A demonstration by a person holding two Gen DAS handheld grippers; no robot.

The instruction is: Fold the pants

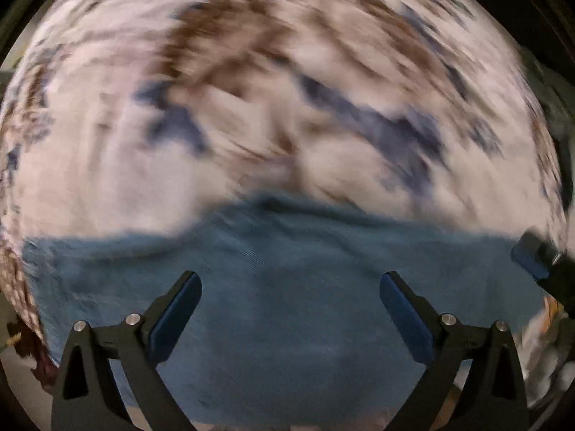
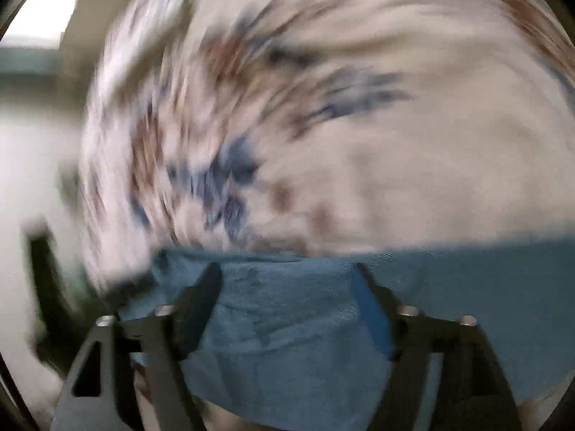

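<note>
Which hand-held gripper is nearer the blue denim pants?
Too close to call. Left hand-held gripper hangs open above the blue denim pants; right hand-held gripper also open above them, gripping nothing.

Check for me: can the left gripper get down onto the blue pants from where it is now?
Probably yes. The left gripper is open with nothing between its fingers, and the blue pants lie flat directly below it on the patterned cloth. Only the right gripper's fingertip shows, off at the edge.

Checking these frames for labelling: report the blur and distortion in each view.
Left wrist view: fisheye bending, patterned cloth smeared by motion, blue pants moderately sharp, jaws crisp. Right wrist view: heavier streaking across the patterned cloth, and the jaws themselves soft; weave of the blue pants still readable.
</note>
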